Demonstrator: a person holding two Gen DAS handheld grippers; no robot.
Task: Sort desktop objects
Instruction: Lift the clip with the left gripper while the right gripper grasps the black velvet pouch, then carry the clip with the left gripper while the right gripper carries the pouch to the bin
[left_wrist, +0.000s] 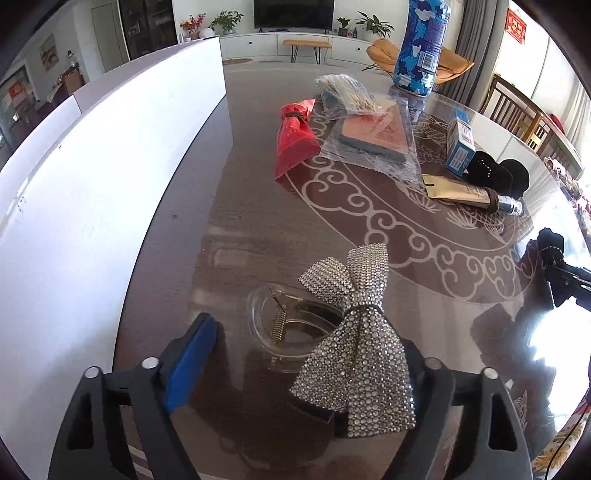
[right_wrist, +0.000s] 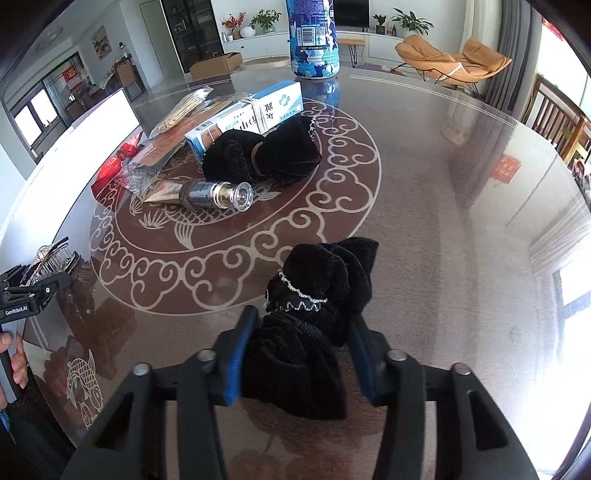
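A rhinestone bow hair clip (left_wrist: 354, 354) with a clear claw lies on the glass table between the fingers of my left gripper (left_wrist: 306, 332). The bow leans on the right finger, and a gap shows between the blue left pad (left_wrist: 192, 362) and the claw, so the gripper is open. My right gripper (right_wrist: 303, 319) is shut on a black velvet bow (right_wrist: 317, 291) with a beaded trim, both pads against the fabric. A second black velvet bow (right_wrist: 262, 155) lies further back.
Behind it lie a blue-white box (right_wrist: 251, 110), a gold tube (right_wrist: 207, 194), a red pouch (left_wrist: 295, 136), a plastic-wrapped pad (left_wrist: 373, 136) and a bag of swabs (left_wrist: 347, 92). A blue can (left_wrist: 421, 44) stands at the back. A white bin wall (left_wrist: 92, 184) runs along the left.
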